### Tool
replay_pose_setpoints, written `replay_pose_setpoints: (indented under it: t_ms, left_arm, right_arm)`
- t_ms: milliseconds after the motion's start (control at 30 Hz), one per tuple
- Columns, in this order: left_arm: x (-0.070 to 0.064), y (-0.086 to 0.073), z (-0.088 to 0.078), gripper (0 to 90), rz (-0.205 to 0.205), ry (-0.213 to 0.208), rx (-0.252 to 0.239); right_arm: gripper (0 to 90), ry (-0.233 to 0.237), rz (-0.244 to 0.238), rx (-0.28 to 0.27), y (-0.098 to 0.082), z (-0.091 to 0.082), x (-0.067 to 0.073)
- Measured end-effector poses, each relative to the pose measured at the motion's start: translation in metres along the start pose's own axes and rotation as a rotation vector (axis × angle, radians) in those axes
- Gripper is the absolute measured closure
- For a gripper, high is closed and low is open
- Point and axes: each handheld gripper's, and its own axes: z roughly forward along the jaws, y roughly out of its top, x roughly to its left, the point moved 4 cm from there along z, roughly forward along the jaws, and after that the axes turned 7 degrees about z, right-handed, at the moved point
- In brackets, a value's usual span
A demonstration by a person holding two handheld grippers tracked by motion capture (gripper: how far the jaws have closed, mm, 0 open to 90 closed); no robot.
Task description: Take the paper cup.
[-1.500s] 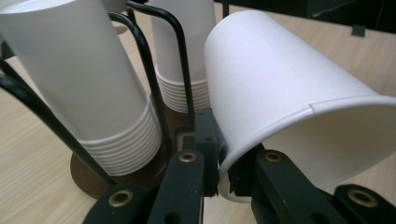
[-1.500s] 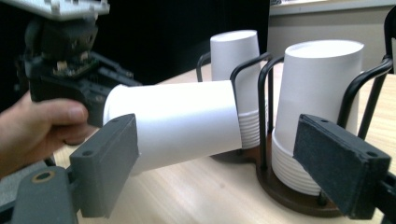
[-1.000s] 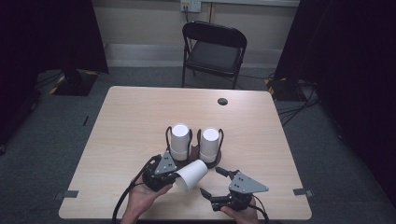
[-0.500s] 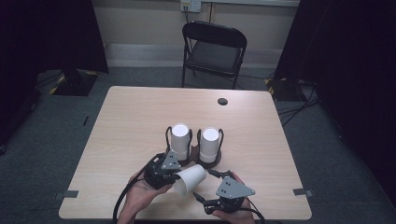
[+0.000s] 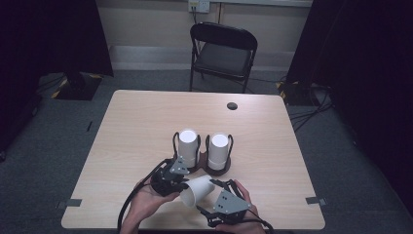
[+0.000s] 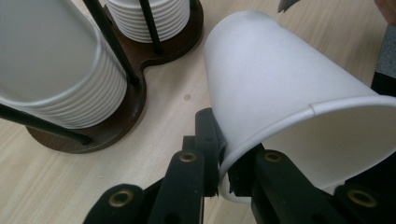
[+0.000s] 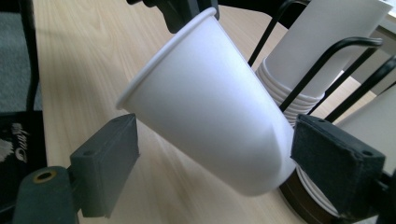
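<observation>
White paper cup [image 5: 197, 190] hung rim-pinched in the left gripper [image 6: 223, 173], presumably for handover; the right gripper [image 7: 212, 163] gaped around it.

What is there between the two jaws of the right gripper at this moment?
In the right gripper view, the white paper cup lies between the open jaws of the right gripper, untouched by either pad. The left gripper pinches its rim.

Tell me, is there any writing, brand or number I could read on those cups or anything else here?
White paper cup: plain, no print.
Stacked white cups in the dark wooden holder: plain.
Black object at the left edge of the right gripper view: pale script-like lettering, too blurred to read.
</observation>
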Motion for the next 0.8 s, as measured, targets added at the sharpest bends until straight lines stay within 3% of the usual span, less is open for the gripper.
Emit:
replay_pose_setpoints:
  t_ms: [33, 100, 133, 167, 233, 300, 467, 500, 633, 800]
  left_arm:
    - [0.001, 0.0, 0.0, 85.1, 0.021, -0.003, 0.018]
    - [0.0, 0.0, 0.001, 85.1, -0.005, -0.007, 0.007]
    - [0.001, -0.001, 0.001, 85.1, 0.017, -0.012, 0.034]
    - [0.0, -0.001, 0.003, 85.2, -0.008, -0.015, 0.018]
    - [0.001, -0.001, 0.002, 85.3, -0.003, -0.02, 0.025]
    - [0.0, 0.0, 0.002, 85.7, -0.007, -0.008, 0.003]
    - [0.002, 0.0, 0.003, 86.6, -0.016, -0.035, -0.02]
    - [0.001, 0.0, 0.005, 86.8, -0.039, -0.045, -0.042]
    - [-0.001, 0.001, 0.007, 87.2, -0.061, -0.076, -0.074]
    - [0.0, -0.001, 0.007, 87.2, -0.087, -0.086, -0.086]
  right_arm:
    - [15.1, 0.0, -0.008, 0.006, 0.0, 0.001, 0.001]
    - [14.7, -0.014, -0.038, 0.02, 0.0, 0.004, 0.002]
    - [14.5, -0.013, -0.052, 0.026, 0.0, 0.004, 0.003]
    - [13.9, -0.012, -0.061, 0.03, 0.0, 0.005, 0.003]
    - [13.6, -0.014, -0.076, 0.036, 0.0, 0.006, 0.005]
    - [13.6, -0.02, -0.085, 0.032, 0.0, 0.008, 0.005]
    - [14.0, -0.019, -0.101, 0.042, 0.001, 0.012, 0.007]
    - [13.6, -0.014, -0.103, 0.045, 0.002, 0.015, 0.009]
    - [14.2, -0.004, -0.114, 0.031, 0.008, 0.02, 0.012]
    - [14.5, -0.019, -0.145, 0.035, 0.012, 0.025, 0.016]
